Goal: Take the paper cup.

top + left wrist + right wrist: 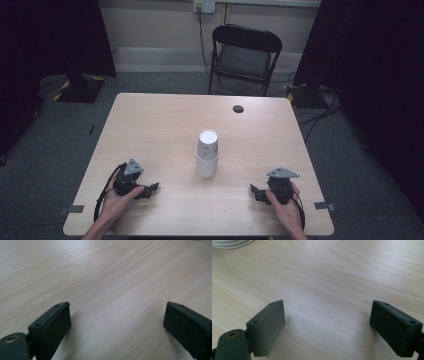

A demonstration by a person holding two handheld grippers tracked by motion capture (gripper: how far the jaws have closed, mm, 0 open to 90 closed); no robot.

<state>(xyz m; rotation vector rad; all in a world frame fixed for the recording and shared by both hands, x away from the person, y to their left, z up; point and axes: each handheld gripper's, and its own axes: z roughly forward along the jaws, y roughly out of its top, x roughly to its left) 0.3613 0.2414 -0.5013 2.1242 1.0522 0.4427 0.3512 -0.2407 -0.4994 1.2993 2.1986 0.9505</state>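
Left hand-held gripper [150, 190]: resting low on the near left part of the bench [150, 125], jaws spread wide, nothing between them. Its own view shows bare pale wood grain between the two black jaws. A hand [116, 200] wraps it from below, cable looping off its left side.

Right hand-held gripper [256, 192]: near right part of the bench, jaws likewise spread and empty, pointing inward toward the middle. Held by the other hand [286, 206].

Stack of white paper cups [207, 154]: upside down, standing upright at the middle of the bench, between the two grippers and a little farther back, well apart from both. Its white rim [232, 243] edges into the top left corner of the right gripper view.

Beyond: small dark hole [238, 108] near the far edge of the bench; black folding chair [245, 57] behind it on grey carpet.
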